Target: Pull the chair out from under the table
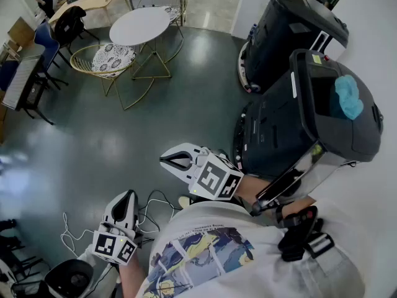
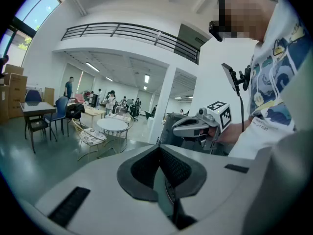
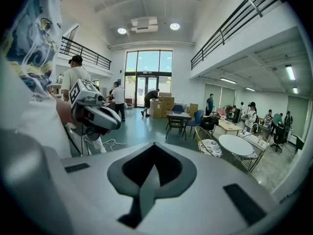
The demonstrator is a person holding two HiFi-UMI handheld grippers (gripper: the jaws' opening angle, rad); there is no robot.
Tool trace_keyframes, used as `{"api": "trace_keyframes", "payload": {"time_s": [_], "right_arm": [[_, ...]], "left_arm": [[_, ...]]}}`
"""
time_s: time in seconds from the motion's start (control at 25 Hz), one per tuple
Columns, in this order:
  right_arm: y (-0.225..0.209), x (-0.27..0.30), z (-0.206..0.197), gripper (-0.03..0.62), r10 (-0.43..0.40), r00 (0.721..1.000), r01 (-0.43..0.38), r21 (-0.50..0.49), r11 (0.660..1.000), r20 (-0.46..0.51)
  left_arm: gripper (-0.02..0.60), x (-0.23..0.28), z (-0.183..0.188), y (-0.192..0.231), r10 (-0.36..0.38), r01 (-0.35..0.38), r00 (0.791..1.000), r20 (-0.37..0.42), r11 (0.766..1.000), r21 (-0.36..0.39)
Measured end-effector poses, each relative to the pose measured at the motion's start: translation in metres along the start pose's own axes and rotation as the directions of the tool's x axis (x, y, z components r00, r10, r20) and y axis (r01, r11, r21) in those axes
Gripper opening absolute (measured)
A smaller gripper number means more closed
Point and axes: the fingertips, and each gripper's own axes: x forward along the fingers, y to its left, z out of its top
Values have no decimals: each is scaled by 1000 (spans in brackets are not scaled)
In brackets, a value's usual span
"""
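Head view is showing the approach step: the wire chair [image 1: 112, 59] is standing at the round desk [image 1: 140, 26], well apart from the left tool [image 1: 128, 195] and right tool [image 1: 165, 160], both pinched together empty; walking closer is probably coming next.

Left gripper [image 1: 126, 197] held low at left side, tilted slightly down, jaws pressed together, nothing between. Right gripper [image 1: 165, 160] held out ahead of chest, tilted down a bit more, jaws likewise together, empty. Grippers well apart, not touching. Right hand [image 1: 247, 189] wrapped round rear of right gripper.
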Motion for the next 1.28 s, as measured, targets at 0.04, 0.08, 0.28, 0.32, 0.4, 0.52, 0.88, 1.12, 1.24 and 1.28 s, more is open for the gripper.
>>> {"api": "trace_keyframes", "payload": {"time_s": [0.04, 0.08, 0.28, 0.32, 0.4, 0.52, 0.88, 1.12, 1.24, 1.28], "right_arm": [[2, 2, 2, 9, 3, 1000, -3, -4, 1000, 3], [4, 3, 4, 9, 5, 1000, -5, -8, 1000, 5], [14, 9, 10, 9, 19, 1000, -18, -14, 1000, 16], [16, 10, 12, 9, 23, 999, -23, -8, 1000, 25], [18, 14, 16, 11, 33, 999, -33, 5, 999, 40], [20, 19, 20, 12, 40, 999, -40, -7, 999, 31], [5, 35, 25, 18, 26, 998, -26, 8, 1000, 62], [-44, 69, 23, 18, 51, 997, -52, 16, 999, 62], [-88, 91, 27, 18, 68, 995, -69, 14, 998, 75], [-106, 96, 27, 18, 73, 994, -74, 14, 997, 81]], "left_arm": [[9, -2, -1, 0, 3, -3, 1000, -3, 1000, 3], [9, -5, -3, 1, 6, -6, 1000, -5, 1000, 7], [9, -17, -6, 5, 30, -30, 1000, -4, 999, 32], [9, -20, -6, 6, 34, -34, 999, 0, 999, 32], [9, -25, -7, 9, 40, -40, 999, 4, 999, 28], [9, -30, -8, 13, 45, -45, 999, 7, 999, 26], [9, -20, -10, 34, 54, -54, 998, -5, 998, 11], [11, 14, 6, 87, 116, -116, 993, -8, 993, 15], [11, 45, 24, 121, 153, -152, 988, -6, 988, 14], [11, 59, 31, 130, 170, -170, 985, -10, 985, 14]]}}
